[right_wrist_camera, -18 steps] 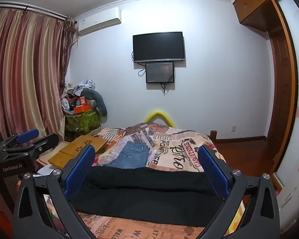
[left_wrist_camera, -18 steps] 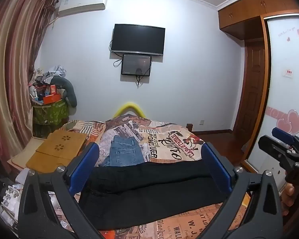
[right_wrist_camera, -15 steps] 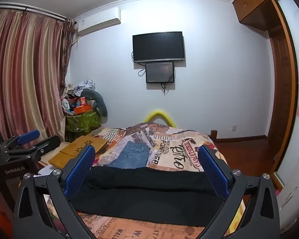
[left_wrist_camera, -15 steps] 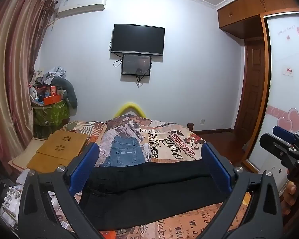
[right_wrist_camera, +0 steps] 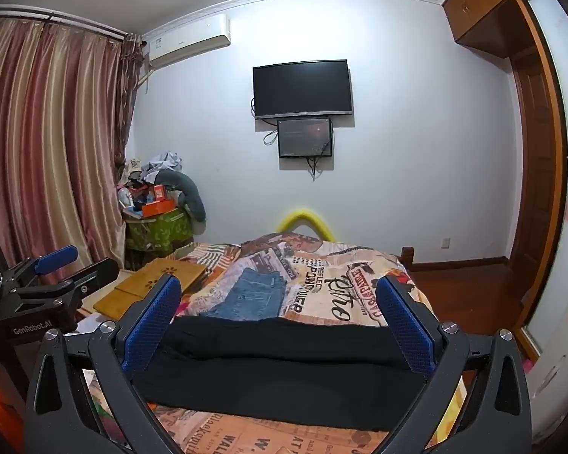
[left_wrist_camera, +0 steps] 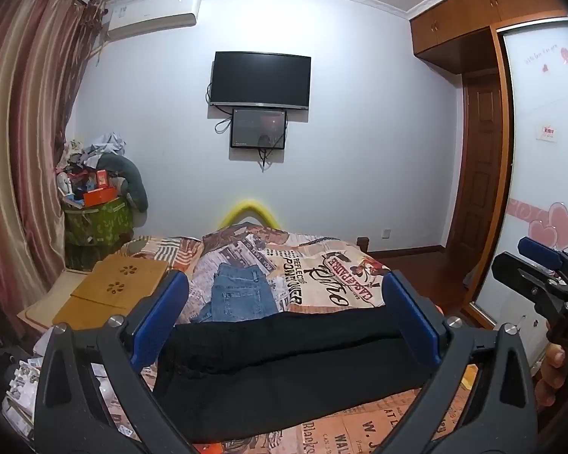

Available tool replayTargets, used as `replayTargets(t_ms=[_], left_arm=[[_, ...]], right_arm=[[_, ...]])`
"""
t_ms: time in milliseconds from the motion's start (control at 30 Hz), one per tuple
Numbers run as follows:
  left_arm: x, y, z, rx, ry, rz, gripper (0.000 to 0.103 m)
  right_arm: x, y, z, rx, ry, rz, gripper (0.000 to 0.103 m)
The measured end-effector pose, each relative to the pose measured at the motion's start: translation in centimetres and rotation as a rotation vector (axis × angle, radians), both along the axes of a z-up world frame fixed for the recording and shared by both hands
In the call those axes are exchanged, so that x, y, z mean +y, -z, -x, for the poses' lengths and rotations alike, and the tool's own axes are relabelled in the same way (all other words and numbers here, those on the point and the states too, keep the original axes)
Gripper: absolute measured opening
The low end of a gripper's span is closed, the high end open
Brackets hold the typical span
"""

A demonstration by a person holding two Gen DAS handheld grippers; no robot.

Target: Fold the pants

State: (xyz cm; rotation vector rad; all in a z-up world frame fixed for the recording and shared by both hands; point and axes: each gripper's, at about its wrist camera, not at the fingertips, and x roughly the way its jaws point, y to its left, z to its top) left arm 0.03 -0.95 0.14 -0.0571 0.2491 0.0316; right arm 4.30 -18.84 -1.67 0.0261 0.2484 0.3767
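Both fingers (left_wrist_camera: 159,321) wide apart above black pants (left_wrist_camera: 284,363)

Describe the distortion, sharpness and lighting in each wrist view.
Left wrist view: fisheye bends the curtain and wardrobe, corners vignetted black, black pants show little detail. Right wrist view: same bowing, sharp focus, dim even light, TV without glare.
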Motion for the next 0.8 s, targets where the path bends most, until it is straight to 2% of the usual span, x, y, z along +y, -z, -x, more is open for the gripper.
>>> replayTargets(t_ms=[800], left_arm=[[-0.04,0.1,0.39,-0.027,-0.017,-0.029,0.103]], right_arm=[[0.5,-0.05,0.52,-0.036,-0.01,0.019,0.102]])
